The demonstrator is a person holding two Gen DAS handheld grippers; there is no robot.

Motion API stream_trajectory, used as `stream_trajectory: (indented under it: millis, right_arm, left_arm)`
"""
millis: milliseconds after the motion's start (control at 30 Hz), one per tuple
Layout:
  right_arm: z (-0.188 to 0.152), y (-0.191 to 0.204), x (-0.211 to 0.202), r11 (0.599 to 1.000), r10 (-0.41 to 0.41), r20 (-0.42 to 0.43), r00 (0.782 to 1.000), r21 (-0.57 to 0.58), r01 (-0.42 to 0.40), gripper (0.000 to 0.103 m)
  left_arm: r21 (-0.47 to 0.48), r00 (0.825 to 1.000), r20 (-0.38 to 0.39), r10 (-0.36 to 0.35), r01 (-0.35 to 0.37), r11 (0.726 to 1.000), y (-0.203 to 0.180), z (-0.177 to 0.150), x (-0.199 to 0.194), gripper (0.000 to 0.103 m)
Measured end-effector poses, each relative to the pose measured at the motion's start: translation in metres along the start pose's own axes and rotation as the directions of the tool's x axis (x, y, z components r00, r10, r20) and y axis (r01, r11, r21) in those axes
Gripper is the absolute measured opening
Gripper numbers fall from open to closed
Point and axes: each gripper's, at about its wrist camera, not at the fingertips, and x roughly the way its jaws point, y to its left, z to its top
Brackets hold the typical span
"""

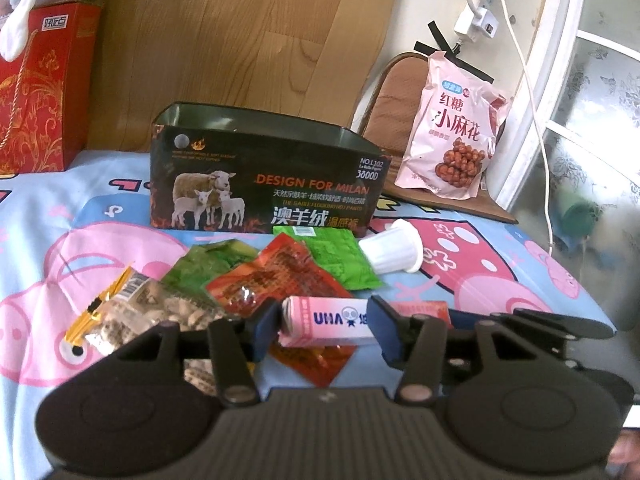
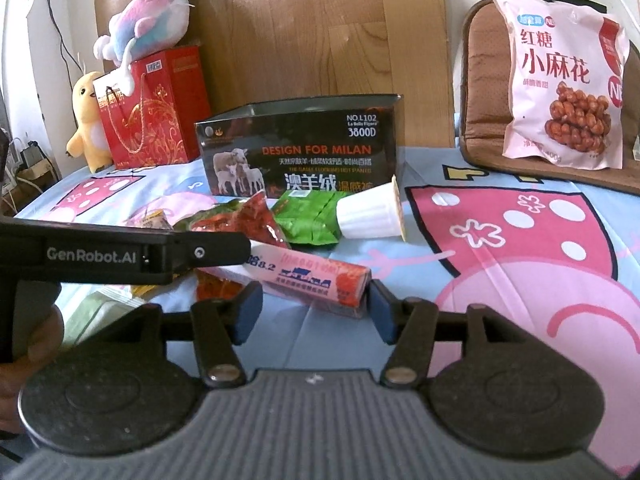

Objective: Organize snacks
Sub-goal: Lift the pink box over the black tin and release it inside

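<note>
On the cartoon bedsheet (image 2: pixel 500 280), a pink candy stick (image 1: pixel 328 322) lies between both grippers' parted jaws, ungripped. Behind it, red packet (image 1: pixel 276 276), green packet (image 1: pixel 340 256) and white cup (image 2: pixel 370 212) crowd before the open dark box (image 2: pixel 300 152).

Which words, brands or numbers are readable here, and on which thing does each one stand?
"DESIGN FOR MILAN", "NO.L102", "3800D", "澳羊绒": black tin box.
"红糖 小麻花": pink snack bag.
"UHA": pink candy stick; "8.2" shows in the right wrist view.
"GenRobot.AI": left hand-held gripper.
The red gift bag, the green packet and the tin's small lines are too blurred to read.
</note>
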Motion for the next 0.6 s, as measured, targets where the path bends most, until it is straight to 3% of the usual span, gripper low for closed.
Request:
stream_trajectory:
  millis: [133,300,433,600]
  right_arm:
    - [-0.001,0.002,-0.002,1.0,-0.026,0.017,1.0,-0.002,0.026,0.059]
    - [0.005,0.009,-0.019,0.998,-0.047,0.141,0.989,-0.039,0.053,0.058]
    - [0.039,0.007,-0.018,0.996,-0.03,0.234,0.972,-0.075,0.049,0.058]
    - [0.092,-0.008,0.014,0.997,0.01,0.268,0.963,-0.079,0.012,0.058]
  left_arm:
    - [-0.008,1.0,-0.006,-0.015,0.015,1.0,-0.002,0.003,-0.003,0.047]
    - [-0.01,0.997,0.058,-0.047,0.048,0.999,-0.003,0.024,-0.021,0.047]
    - [-0.01,0.991,0.121,-0.048,0.05,0.999,0.001,0.065,-0.024,0.047]
    - [-0.072,0.988,0.155,-0.004,0.015,0.997,0.014,0.113,0.0,0.047]
